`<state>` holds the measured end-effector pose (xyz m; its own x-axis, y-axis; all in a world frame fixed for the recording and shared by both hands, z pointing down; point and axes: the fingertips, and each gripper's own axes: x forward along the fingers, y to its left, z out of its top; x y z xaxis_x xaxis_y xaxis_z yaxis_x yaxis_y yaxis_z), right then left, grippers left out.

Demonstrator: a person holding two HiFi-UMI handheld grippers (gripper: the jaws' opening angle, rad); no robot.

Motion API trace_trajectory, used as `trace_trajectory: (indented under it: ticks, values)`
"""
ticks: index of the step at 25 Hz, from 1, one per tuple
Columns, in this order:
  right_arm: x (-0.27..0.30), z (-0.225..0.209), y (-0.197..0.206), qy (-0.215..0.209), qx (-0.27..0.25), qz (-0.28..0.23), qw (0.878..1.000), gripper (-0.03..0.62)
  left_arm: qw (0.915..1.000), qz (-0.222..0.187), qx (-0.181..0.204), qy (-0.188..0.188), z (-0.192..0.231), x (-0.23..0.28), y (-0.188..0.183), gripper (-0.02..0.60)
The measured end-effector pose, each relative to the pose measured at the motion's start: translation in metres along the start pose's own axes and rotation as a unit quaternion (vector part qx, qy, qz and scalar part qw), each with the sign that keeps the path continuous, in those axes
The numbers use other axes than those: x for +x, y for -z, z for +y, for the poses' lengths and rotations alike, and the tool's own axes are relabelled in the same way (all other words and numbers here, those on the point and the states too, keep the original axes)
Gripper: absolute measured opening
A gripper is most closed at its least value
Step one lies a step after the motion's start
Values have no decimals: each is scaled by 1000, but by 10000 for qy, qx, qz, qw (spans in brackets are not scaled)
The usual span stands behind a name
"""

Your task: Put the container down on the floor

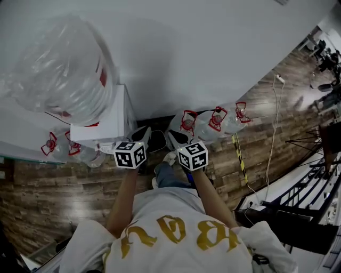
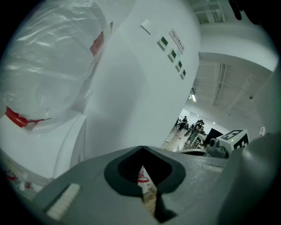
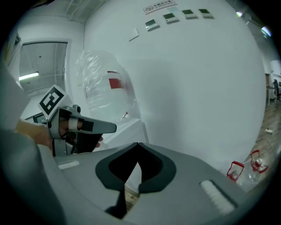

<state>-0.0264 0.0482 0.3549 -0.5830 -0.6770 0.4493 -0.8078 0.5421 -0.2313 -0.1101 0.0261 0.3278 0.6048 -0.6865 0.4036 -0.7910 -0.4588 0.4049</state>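
**Writing.** Small plates (image 3: pixel 156 7) high on the white wall (image 1: pixel 202 48); print too small to read. Red label on the big jug (image 1: pixel 64 69); wording illegible. Large yellow letters across the back of the person's white shirt (image 1: pixel 170 234), seen upside down and not safely legible.

**Left gripper** (image 2: pixel 142 151). Grey jaws brought together at the tips, nothing held. Only floor and a scrap of red show through the opening behind them.

**Right gripper** (image 3: pixel 137 149). Jaws likewise closed tip to tip, nothing held. Held level with the left gripper, just beside it.

**Containers** (image 1: pixel 216 121). Clear plastic water bottles with red handles and caps, standing on the wood-plank floor (image 1: pixel 64 186) against the wall. One group lies just beyond the right gripper's tips, clear of them. A second group (image 1: pixel 58 146) stands left of the white dispenser (image 1: pixel 104 125).

**Big jug.** Clear, wrapped in plastic film, seated on top of the dispenser, to the left of both grippers, untouched.
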Motion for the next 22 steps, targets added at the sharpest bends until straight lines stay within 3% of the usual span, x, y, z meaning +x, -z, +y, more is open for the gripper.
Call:
trace_trajectory:
  ticks: [6, 12, 22]
  values:
    - [-8, -1, -3, 161, 46, -125, 9998, 28, 9999, -89, -50, -86, 2, -9, -2, 0]
    - [-11, 5, 10, 186, 84, -19, 9998, 28, 9992, -194, -332, -89, 6, -15, 7, 0]
    - [-21, -3, 16, 300, 389, -110, 9987, 28, 9996, -70, -223, -182, 11, -14, 16, 0]
